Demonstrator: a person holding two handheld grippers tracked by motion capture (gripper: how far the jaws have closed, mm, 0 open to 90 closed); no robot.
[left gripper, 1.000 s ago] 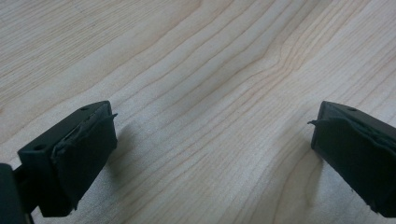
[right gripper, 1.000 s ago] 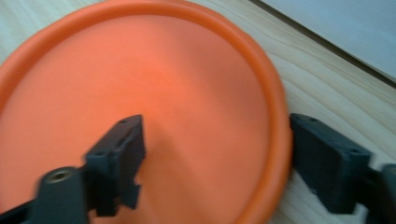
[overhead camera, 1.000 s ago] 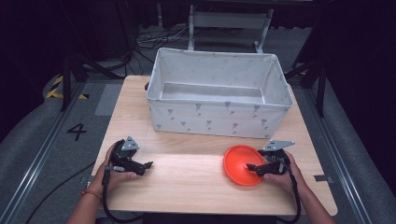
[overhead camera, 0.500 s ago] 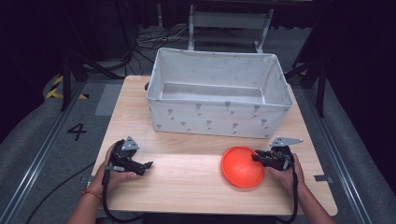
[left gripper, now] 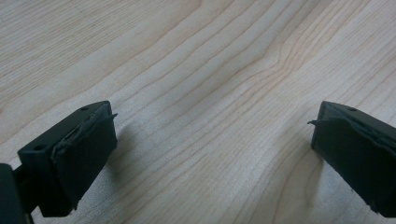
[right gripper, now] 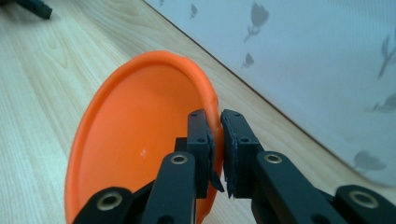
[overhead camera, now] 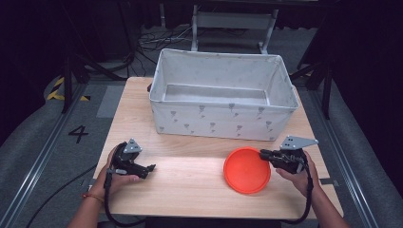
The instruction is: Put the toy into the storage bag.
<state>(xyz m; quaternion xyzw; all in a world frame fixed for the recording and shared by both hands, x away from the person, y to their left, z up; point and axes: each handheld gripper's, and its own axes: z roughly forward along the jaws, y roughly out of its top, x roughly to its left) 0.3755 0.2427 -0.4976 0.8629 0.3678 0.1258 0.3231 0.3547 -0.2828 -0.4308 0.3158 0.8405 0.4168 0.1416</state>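
An orange plate hangs a little above the front right of the wooden table, held by its right rim. My right gripper is shut on that rim; its jaws have just been closing on it. In the right gripper view the plate stands on edge, with the rim pinched between the two black pads of my right gripper. My left gripper rests at the front left of the table, pointing right. In the left gripper view my left gripper stands open over bare wood.
A large white fabric bin with a grey print stands at the back middle of the table, open on top. In the right gripper view the bin's wall rises close behind the plate. Dark floor and cables lie beyond the table.
The right gripper has shut on the plate's rim and lifted it up off the table, tilting it. The left gripper has stayed where it was.
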